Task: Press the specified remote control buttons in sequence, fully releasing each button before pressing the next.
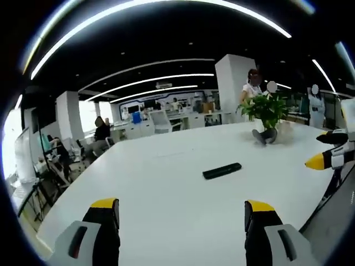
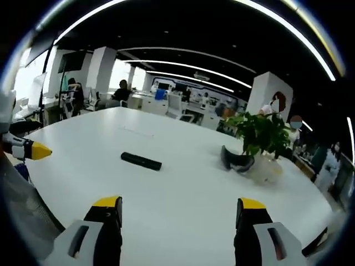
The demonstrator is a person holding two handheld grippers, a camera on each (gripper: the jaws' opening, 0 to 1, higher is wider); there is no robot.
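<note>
A black remote control (image 1: 222, 170) lies flat on the white table (image 1: 166, 188), well ahead of my left gripper (image 1: 183, 213), which is open with nothing between its yellow-tipped jaws. The right gripper (image 1: 327, 158) shows at the right edge of the left gripper view, raised above the table edge. In the right gripper view the remote control (image 2: 141, 161) lies ahead and to the left of my open right gripper (image 2: 176, 211), and the left gripper's yellow tip (image 2: 34, 150) enters from the left edge.
A potted green plant (image 2: 258, 136) stands on the table with a dark object (image 2: 237, 158) at its base, right of the remote. The same plant (image 1: 266, 111) is beyond the remote in the left gripper view. Desks, chairs and people fill the office behind.
</note>
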